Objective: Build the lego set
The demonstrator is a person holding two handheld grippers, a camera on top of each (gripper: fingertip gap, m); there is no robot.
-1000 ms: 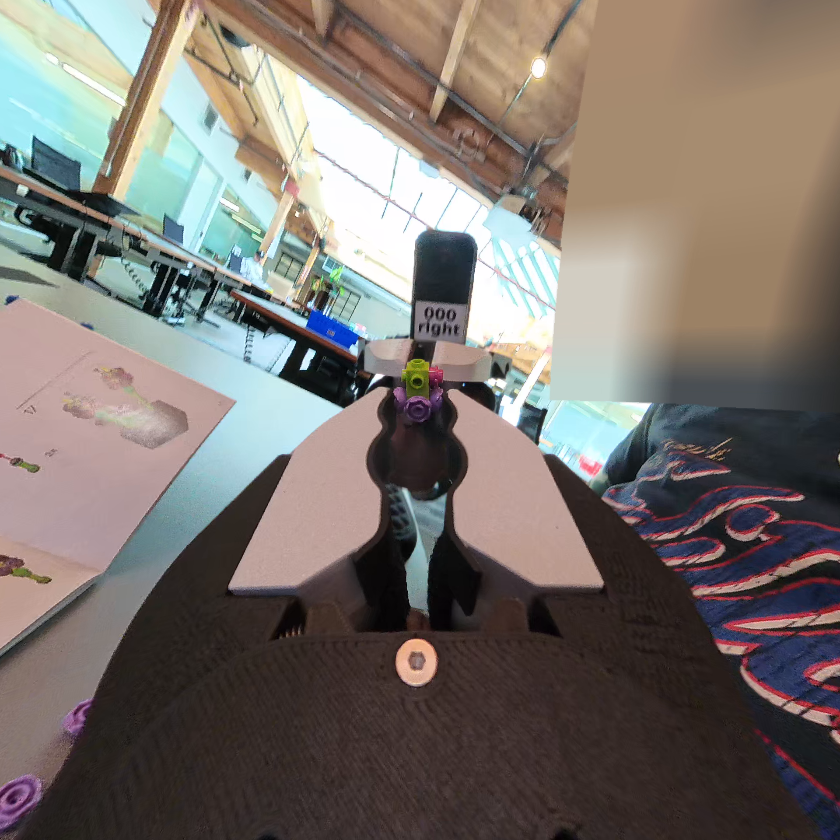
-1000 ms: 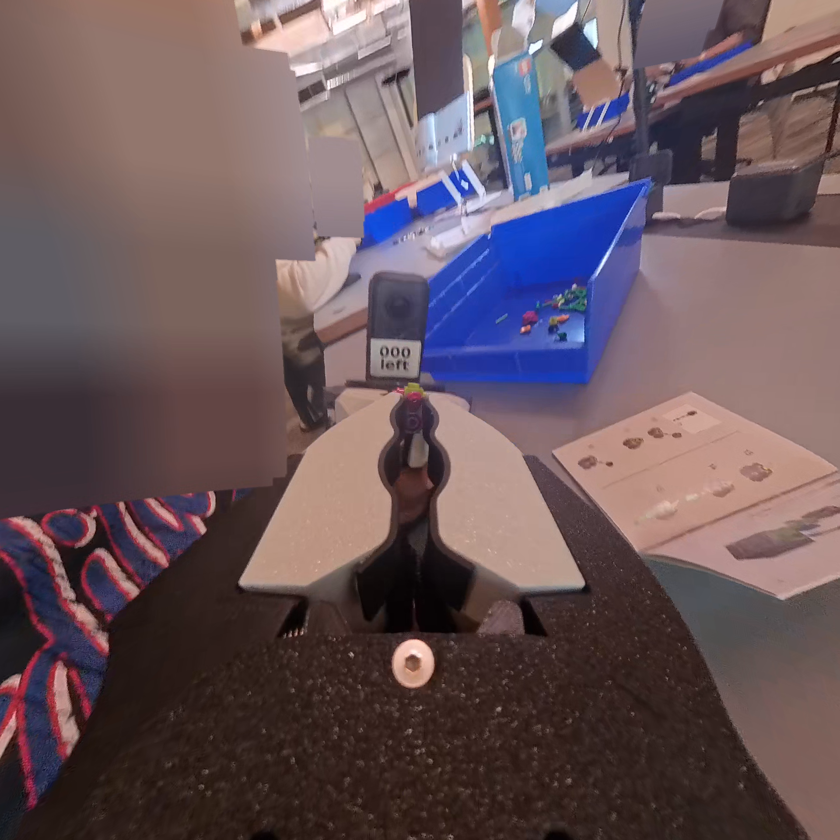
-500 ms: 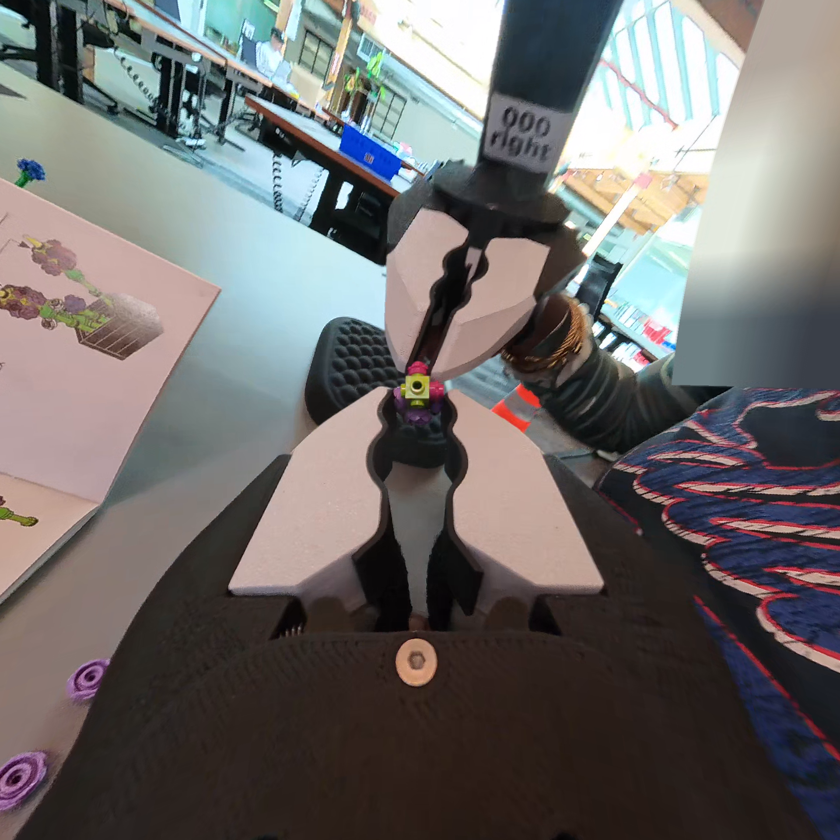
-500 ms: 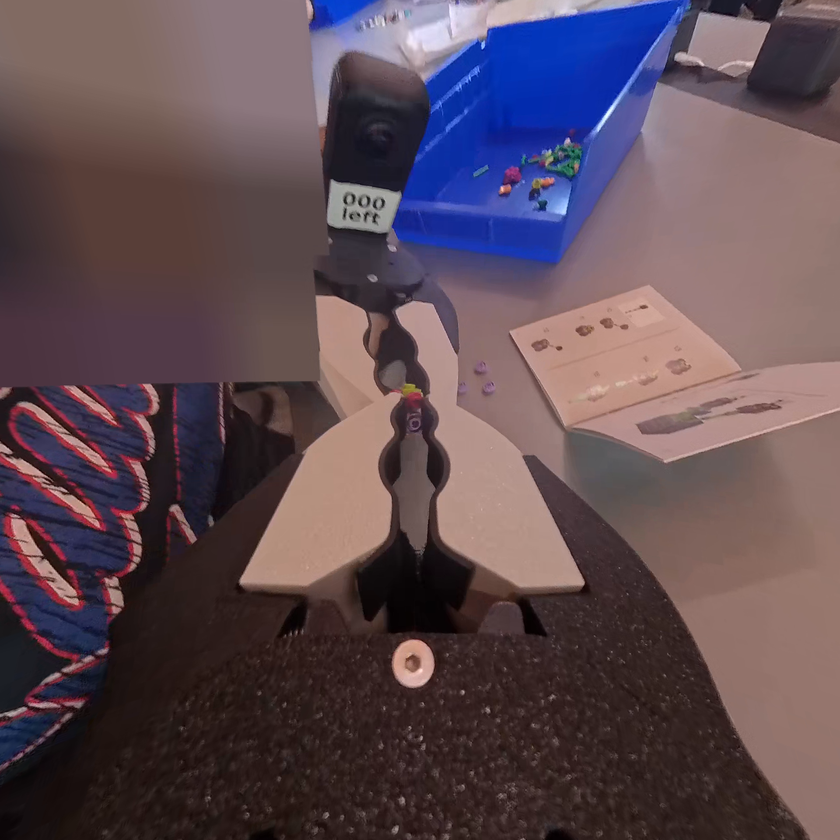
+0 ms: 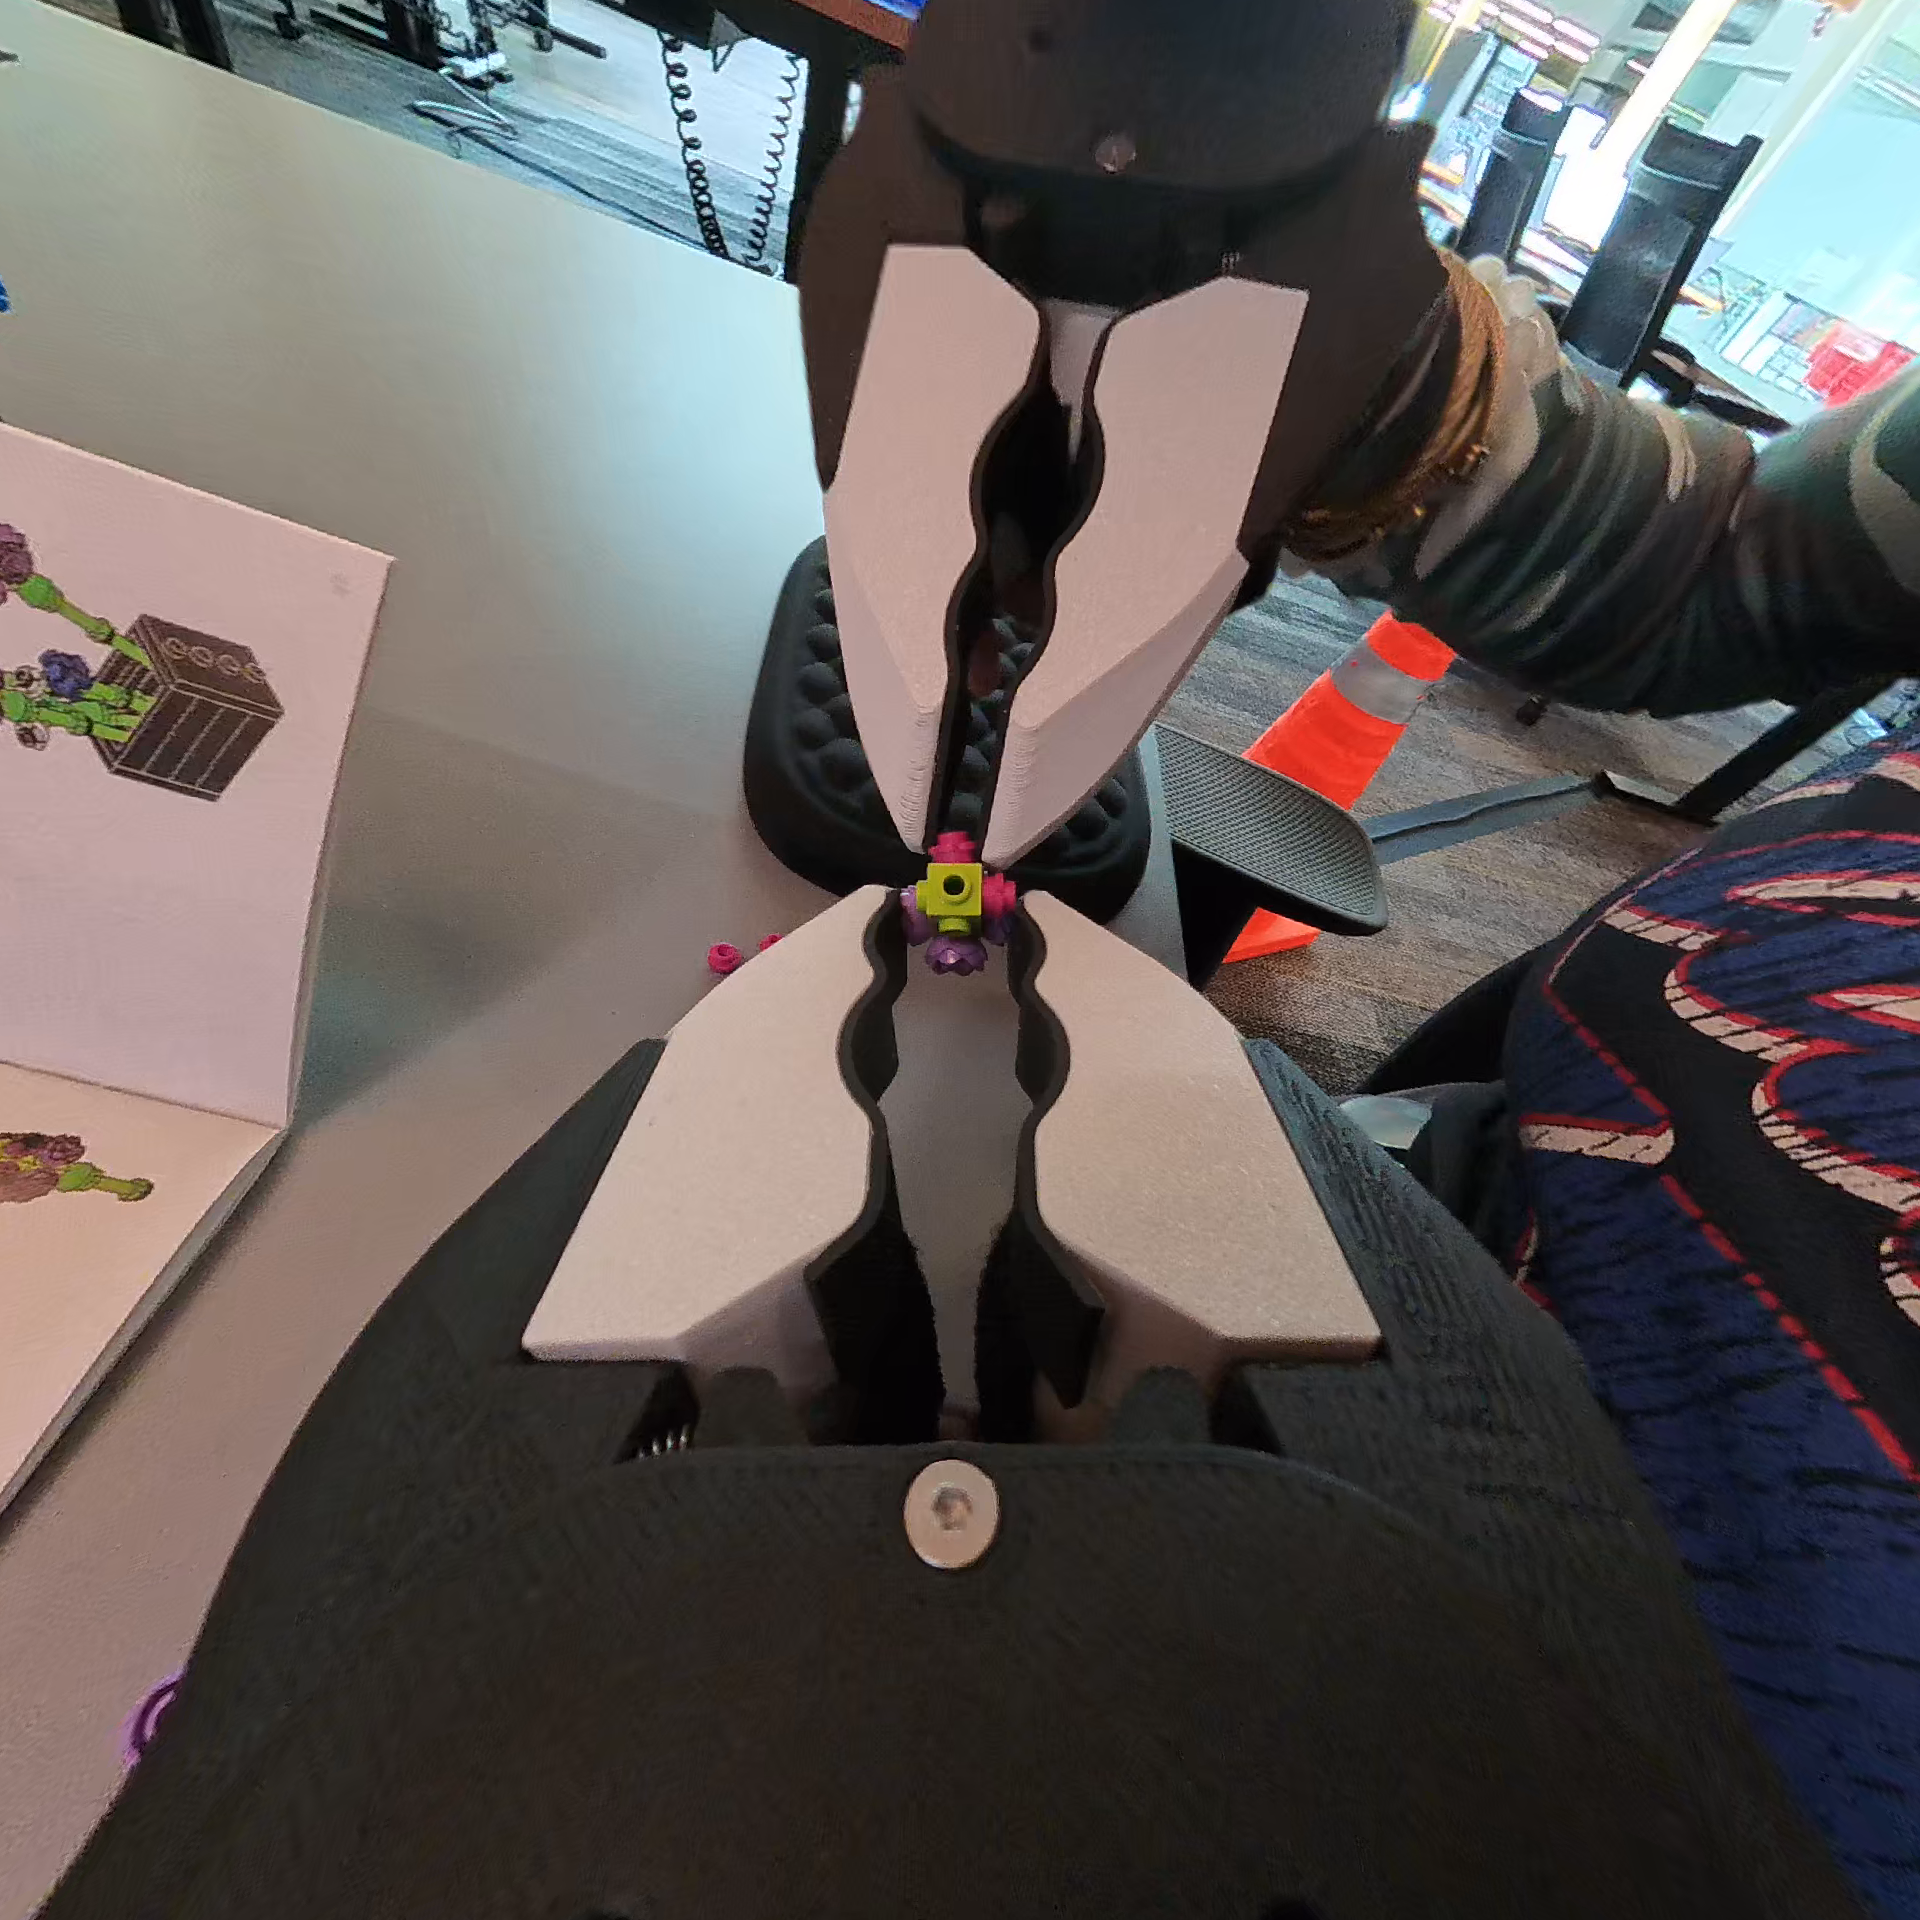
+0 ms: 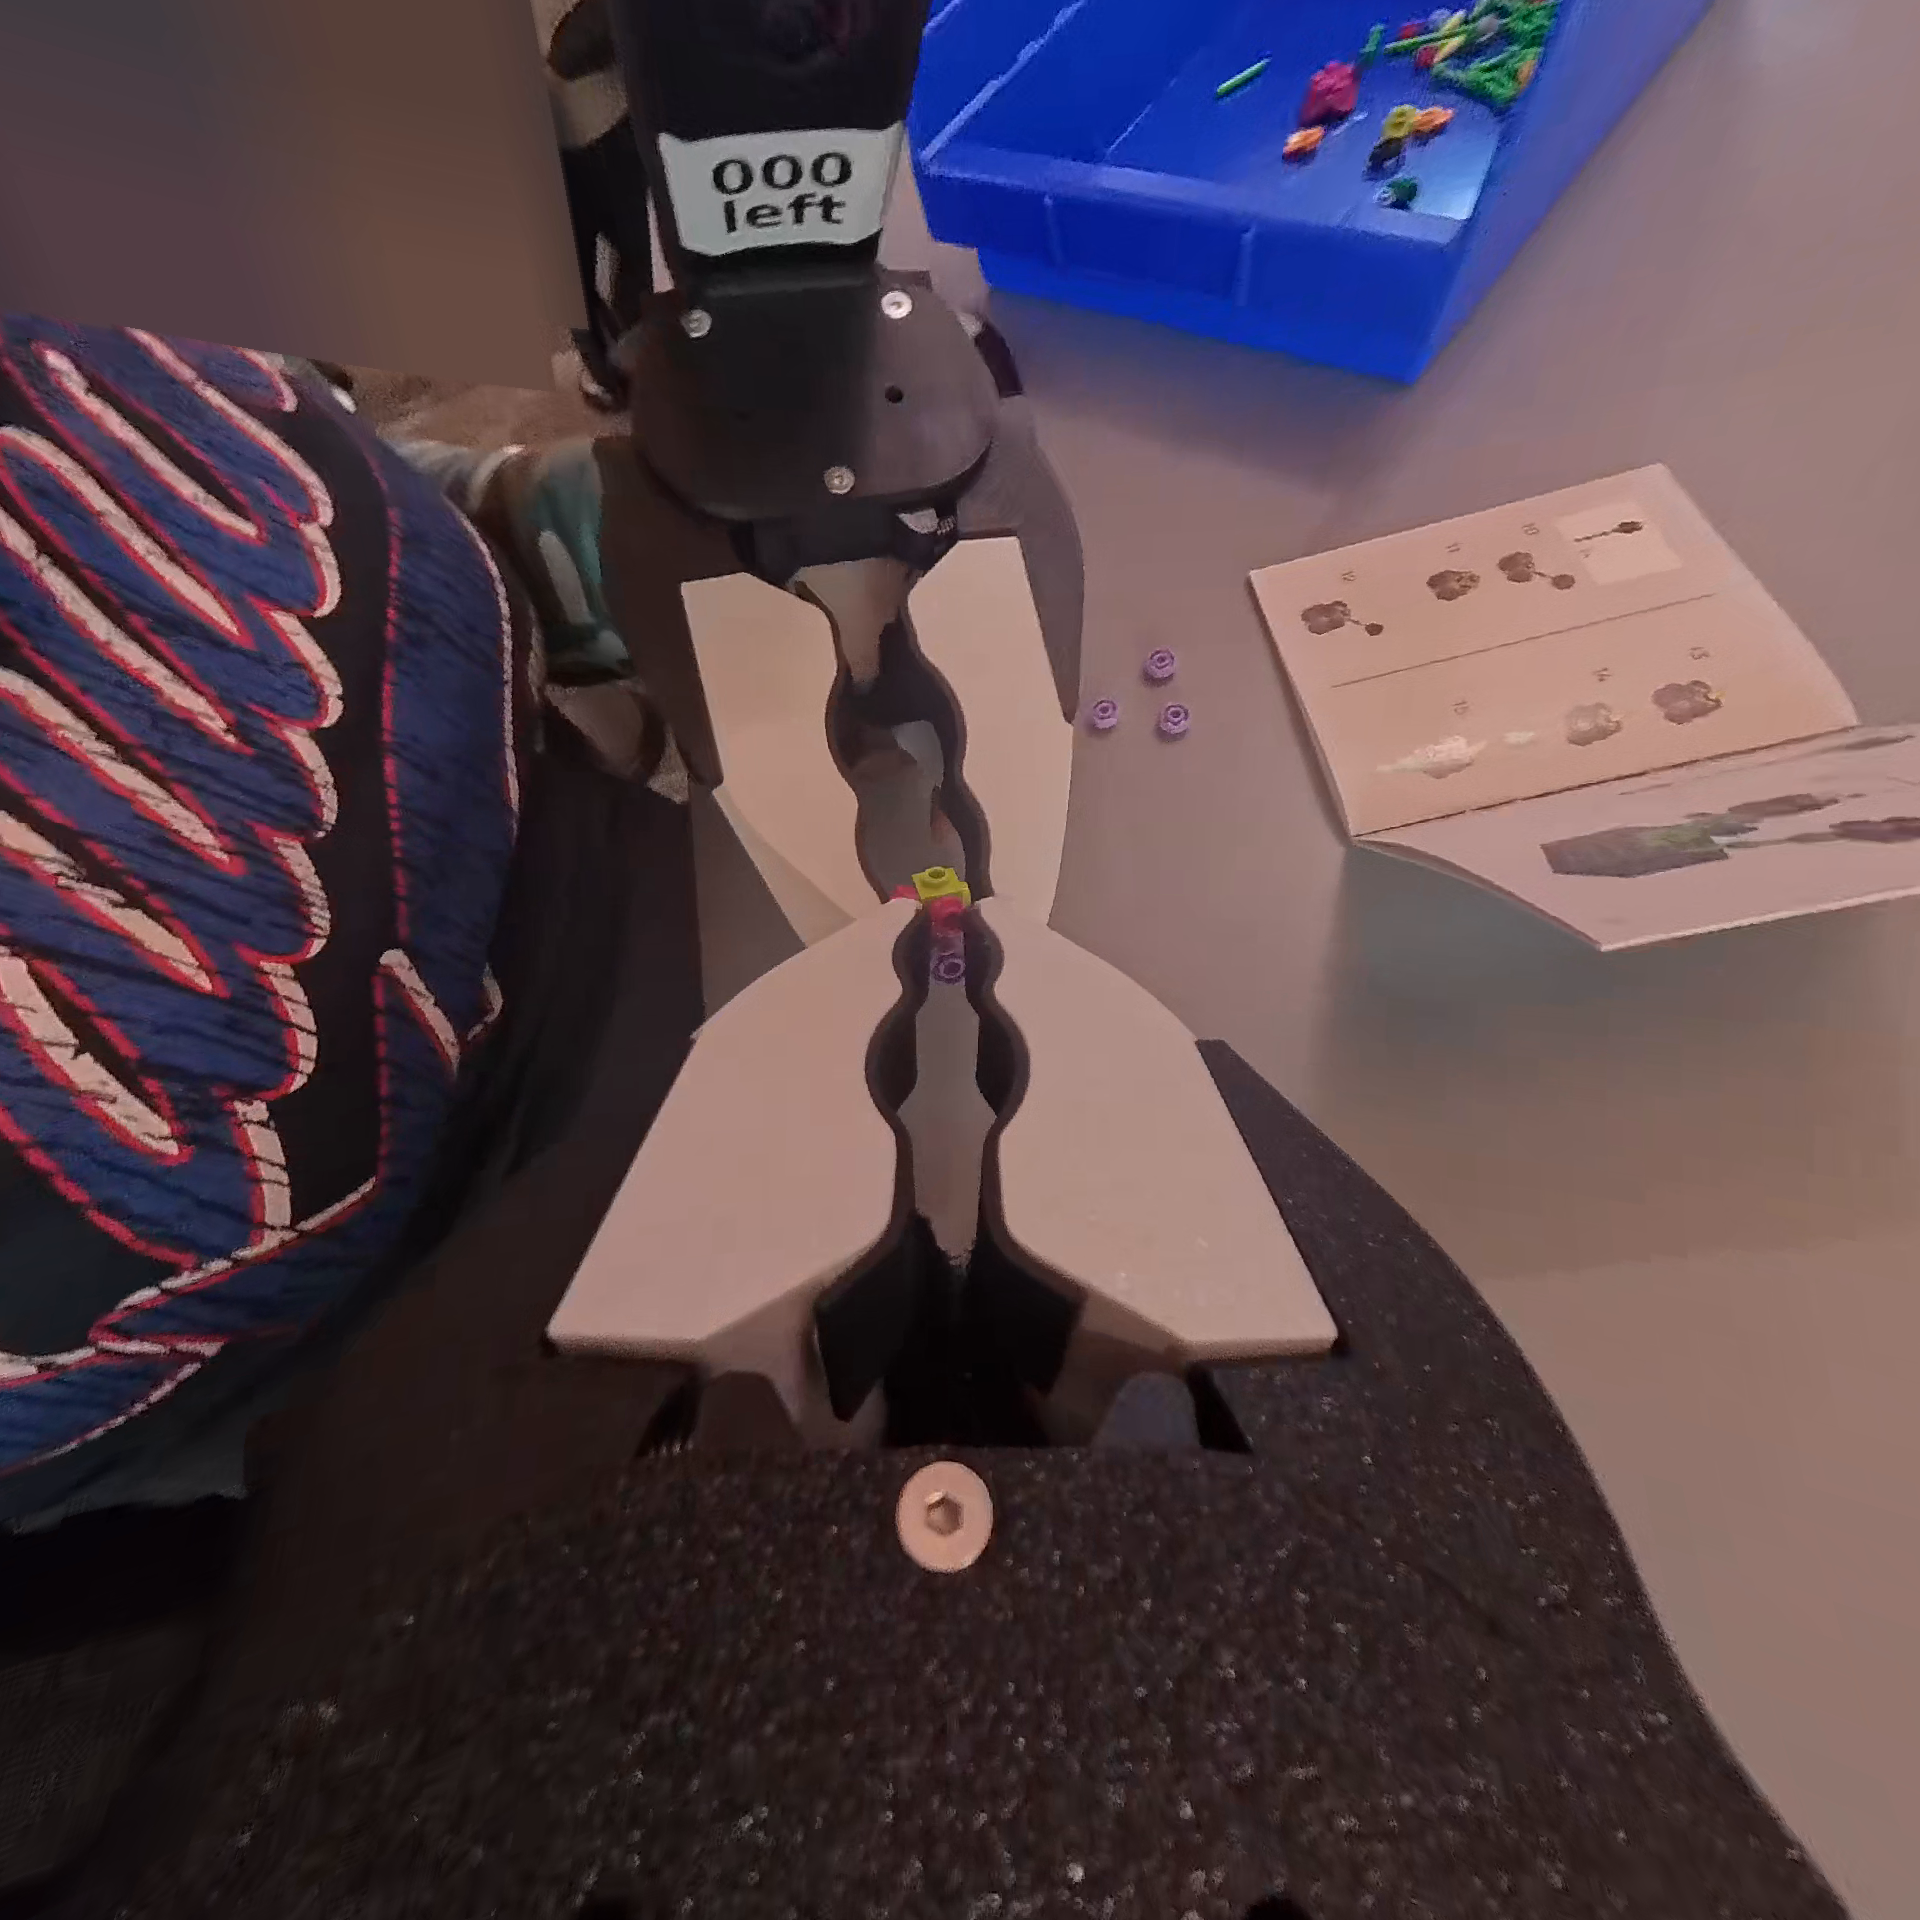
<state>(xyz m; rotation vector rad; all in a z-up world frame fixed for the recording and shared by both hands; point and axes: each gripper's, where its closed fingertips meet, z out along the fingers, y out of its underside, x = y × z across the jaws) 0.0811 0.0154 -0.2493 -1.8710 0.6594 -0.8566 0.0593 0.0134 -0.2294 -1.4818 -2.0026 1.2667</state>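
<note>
A small flower cluster (image 5: 954, 902), a lime cube with purple and magenta flower pieces on its sides, is held in the air over the grey table (image 5: 468, 416). My left gripper (image 5: 954, 920) is shut on it from below. My right gripper (image 5: 966, 836) comes down from above, tip to tip with the left, and is shut on a magenta flower piece (image 5: 951, 844) on top of the cube. In the right wrist view my right gripper (image 6: 943, 920) pinches the magenta piece (image 6: 943, 914). The lime cube (image 6: 939, 885) sits between the left gripper's fingertips (image 6: 997, 883).
An open instruction booklet (image 5: 156, 727) (image 6: 1558, 675) lies on the table. A blue bin (image 6: 1195, 229) holds several loose pieces. Three purple studs (image 6: 1143, 691) and magenta pieces (image 5: 727, 951) lie loose. A black bumpy pad (image 5: 821, 727) sits at the table edge, near a person's patterned clothing (image 5: 1714, 1143). My two grippers' fingertips are within a few centimetres of each other.
Both grippers have tipped from level to pointing down over the table, still tip to tip. The right gripper now stands steeply above the cluster. Both grips are unchanged.
</note>
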